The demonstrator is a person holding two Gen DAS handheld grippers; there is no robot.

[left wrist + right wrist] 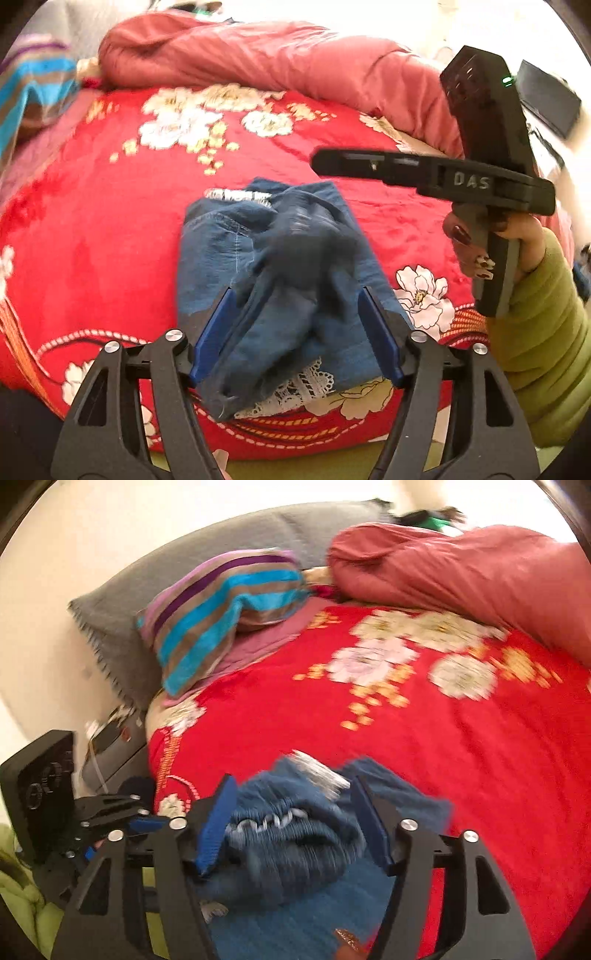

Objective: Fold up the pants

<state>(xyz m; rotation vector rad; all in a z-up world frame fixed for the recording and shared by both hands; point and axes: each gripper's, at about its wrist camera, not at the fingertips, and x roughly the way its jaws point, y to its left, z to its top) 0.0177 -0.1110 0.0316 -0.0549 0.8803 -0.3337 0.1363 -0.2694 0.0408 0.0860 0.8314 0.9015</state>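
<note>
Blue denim pants (pixel 273 280) with white lace trim lie bunched in a folded pile on the red floral bedspread (pixel 92 229). My left gripper (pixel 295 306) is open, its blue pads on either side of the pile's near end, not gripping it. The right gripper's black body (pixel 480 177) shows at the right of that view, held in a hand above the bed. In the right wrist view my right gripper (pixel 291 812) is open above the bunched waistband of the pants (pixel 295 842). The left gripper's body (pixel 110 812) shows at the lower left there.
A rolled pink-red quilt (pixel 277 55) lies along the far side of the bed. A striped pillow (pixel 221 605) and a grey pillow (pixel 122 616) sit at the head. A nightstand with cables (pixel 107 738) stands beside the bed. A green sleeve (pixel 543 332) is at the right.
</note>
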